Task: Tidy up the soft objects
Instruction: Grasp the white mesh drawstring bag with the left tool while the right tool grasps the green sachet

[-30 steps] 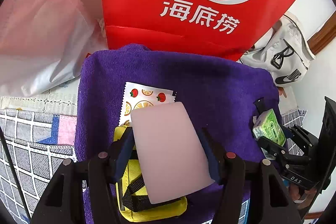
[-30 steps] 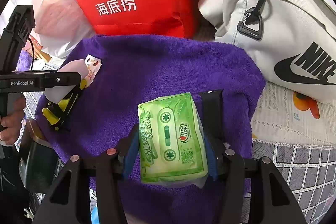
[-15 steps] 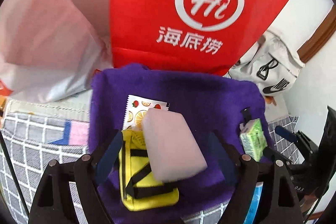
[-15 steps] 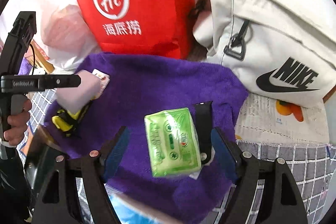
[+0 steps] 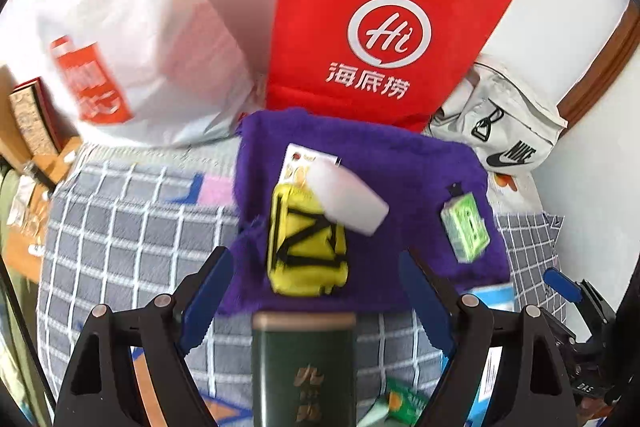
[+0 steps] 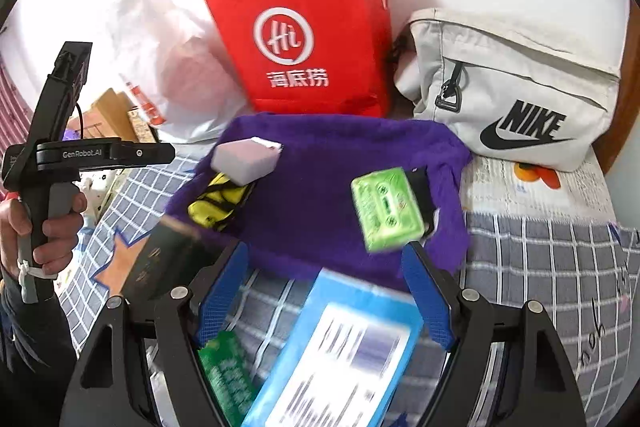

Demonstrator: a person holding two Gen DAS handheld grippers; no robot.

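**Reaching for the next soft thing**

Hovering with jaws spread wide and nothing held, the left gripper (image 5: 316, 301) and the right gripper (image 6: 330, 293) are seen above the checked bedcover (image 5: 132, 227). Four items are counted on the purple towel (image 6: 320, 163): one yellow pouch (image 5: 306, 241), one pale pink pack (image 5: 348, 199) lying across it, one fruit-print sachet (image 5: 298, 163), one green tissue pack (image 6: 386, 213). A low, square approach is advised, judged best for soft packs.

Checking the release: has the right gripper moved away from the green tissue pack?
Yes. The right gripper backed away open; the green tissue pack lies on the purple towel.
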